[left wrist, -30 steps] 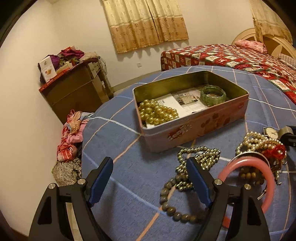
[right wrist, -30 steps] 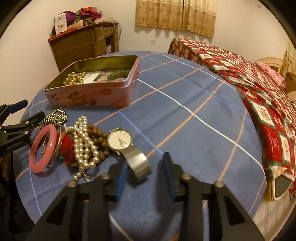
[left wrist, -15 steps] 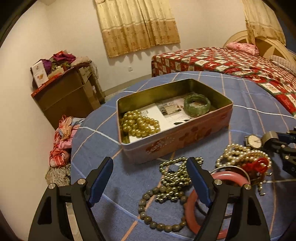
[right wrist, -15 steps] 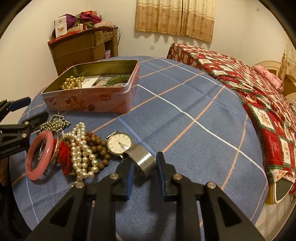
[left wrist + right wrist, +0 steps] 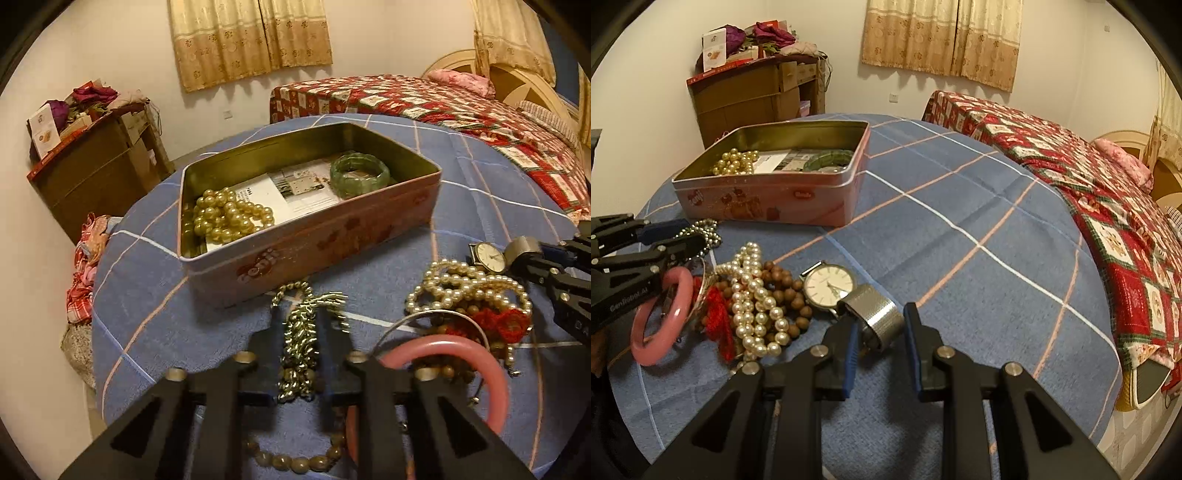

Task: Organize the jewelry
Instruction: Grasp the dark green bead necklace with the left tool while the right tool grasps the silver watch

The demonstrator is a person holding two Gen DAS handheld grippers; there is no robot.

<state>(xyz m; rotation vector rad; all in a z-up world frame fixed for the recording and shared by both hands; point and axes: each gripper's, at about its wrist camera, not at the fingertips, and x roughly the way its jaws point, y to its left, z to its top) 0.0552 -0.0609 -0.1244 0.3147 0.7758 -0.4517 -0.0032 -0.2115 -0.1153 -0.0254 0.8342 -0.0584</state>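
Note:
A pink tin (image 5: 314, 243) on the blue table holds gold pearls (image 5: 225, 216) and a green bangle (image 5: 360, 173). My left gripper (image 5: 301, 332) is shut on a silver bead chain (image 5: 301, 325) in front of the tin. Beside it lie a pink bangle (image 5: 461, 354), white pearls (image 5: 465, 284) and a brown bead strand (image 5: 291, 461). My right gripper (image 5: 881, 328) straddles the steel mesh band (image 5: 877, 315) of a wristwatch (image 5: 829, 284), with its pads apart from the band. The tin also shows in the right wrist view (image 5: 772, 199).
A bed with a red patterned quilt (image 5: 1108, 206) stands close to the table's right edge. A brown cabinet (image 5: 96, 173) piled with clutter stands by the far wall. Clothes (image 5: 83, 266) lie on the floor to the left.
My left gripper has closed on the silver bead chain. My right gripper has moved forward around the watch band and its jaws now stand wider.

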